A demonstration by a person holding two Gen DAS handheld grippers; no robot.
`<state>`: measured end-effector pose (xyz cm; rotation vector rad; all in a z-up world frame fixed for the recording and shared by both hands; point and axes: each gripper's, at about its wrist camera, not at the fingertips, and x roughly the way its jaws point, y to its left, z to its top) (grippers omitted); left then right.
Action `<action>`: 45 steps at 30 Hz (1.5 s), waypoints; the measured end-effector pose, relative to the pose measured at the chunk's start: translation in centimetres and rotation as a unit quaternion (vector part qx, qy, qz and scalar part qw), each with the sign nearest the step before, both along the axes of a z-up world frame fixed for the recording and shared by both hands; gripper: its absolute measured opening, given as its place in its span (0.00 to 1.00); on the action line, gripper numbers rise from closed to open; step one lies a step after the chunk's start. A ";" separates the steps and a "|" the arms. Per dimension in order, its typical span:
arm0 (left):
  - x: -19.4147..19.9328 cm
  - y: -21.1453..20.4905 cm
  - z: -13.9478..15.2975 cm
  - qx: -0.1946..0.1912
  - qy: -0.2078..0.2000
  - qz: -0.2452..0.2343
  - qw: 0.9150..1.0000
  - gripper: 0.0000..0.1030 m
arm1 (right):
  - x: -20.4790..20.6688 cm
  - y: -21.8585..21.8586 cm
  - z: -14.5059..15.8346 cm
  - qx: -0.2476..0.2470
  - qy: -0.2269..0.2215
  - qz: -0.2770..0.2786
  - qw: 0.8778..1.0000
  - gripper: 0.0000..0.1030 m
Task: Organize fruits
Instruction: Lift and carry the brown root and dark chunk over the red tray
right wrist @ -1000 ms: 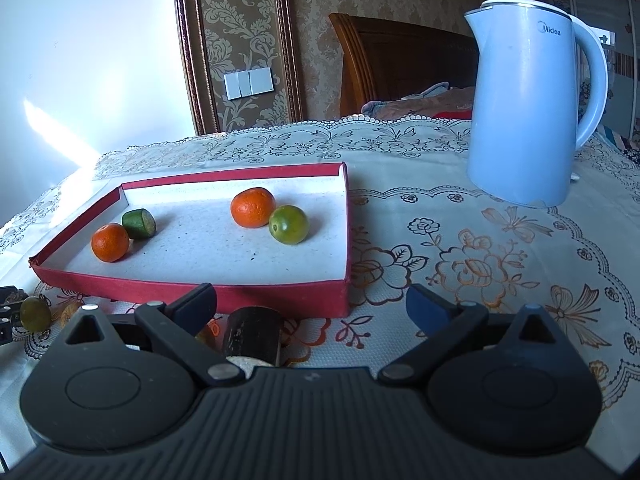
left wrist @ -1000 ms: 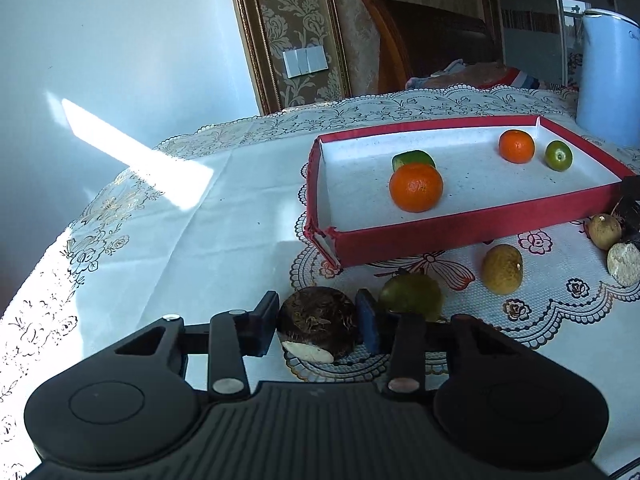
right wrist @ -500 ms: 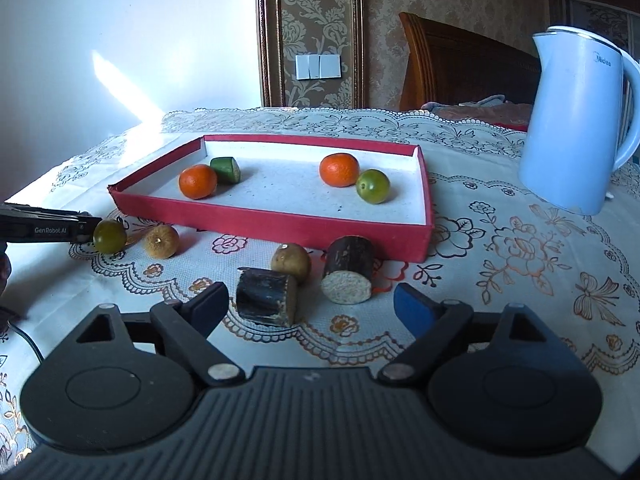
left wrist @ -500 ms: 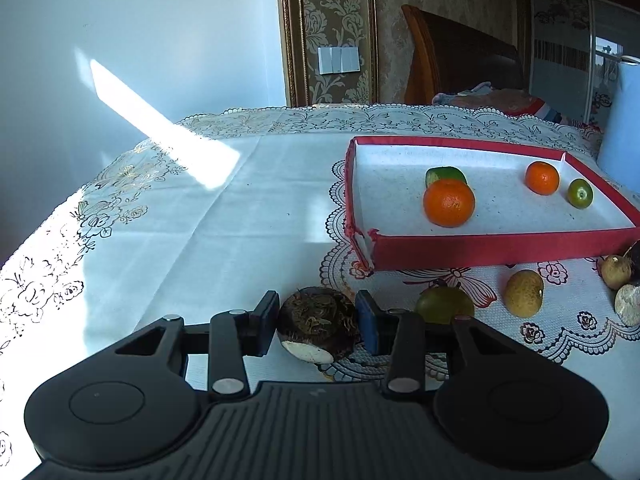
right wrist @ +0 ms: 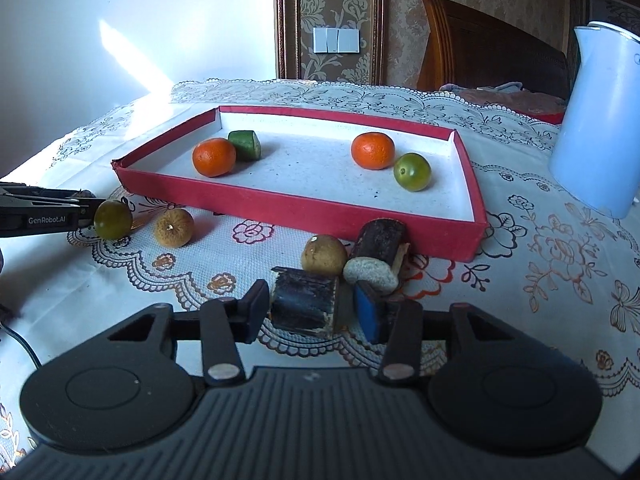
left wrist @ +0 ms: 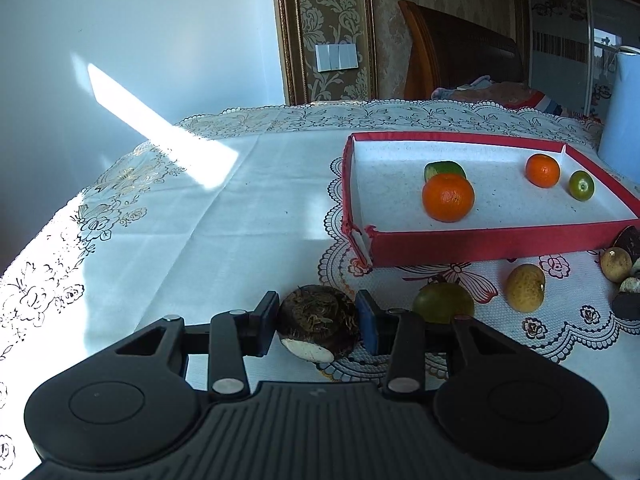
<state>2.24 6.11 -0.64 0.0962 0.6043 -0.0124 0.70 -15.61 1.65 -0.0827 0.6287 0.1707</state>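
Observation:
My left gripper (left wrist: 316,324) is shut on a dark hairy taro piece (left wrist: 318,322), held low over the tablecloth left of the red tray (left wrist: 480,240). My right gripper (right wrist: 310,310) is closed around a dark cut cane piece (right wrist: 304,306) lying on the cloth in front of the tray. The tray (right wrist: 280,202) holds two oranges (right wrist: 214,157) (right wrist: 373,151), a green cut piece (right wrist: 245,145) and a green citrus (right wrist: 412,172). Loose on the cloth are a green citrus (right wrist: 113,219), two tan round fruits (right wrist: 174,227) (right wrist: 324,254) and another cane piece (right wrist: 378,252).
A pale blue kettle (right wrist: 600,120) stands right of the tray. The left gripper's side (right wrist: 40,216) shows at the left edge in the right wrist view. A wooden chair (right wrist: 492,48) stands behind the table. The table's left edge (left wrist: 48,220) falls away in sunlight.
My right gripper has moved down and forward and its fingers have closed in on the dark cane piece. My left gripper keeps the taro piece and has shifted slightly.

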 end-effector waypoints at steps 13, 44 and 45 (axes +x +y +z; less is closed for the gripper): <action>-1.1 0.6 0.8 -0.018 -0.021 0.031 0.999 0.39 | -0.9 0.0 1.0 0.003 -0.035 0.005 0.999 0.29; 6.8 -11.3 3.1 -0.042 -0.032 -0.007 0.999 0.39 | 10.2 -3.0 3.7 0.008 -0.050 -0.088 0.995 0.29; 7.1 -11.3 3.1 -0.042 -0.031 -0.006 0.999 0.39 | 10.5 -3.0 3.5 0.009 -0.046 -0.090 0.995 0.29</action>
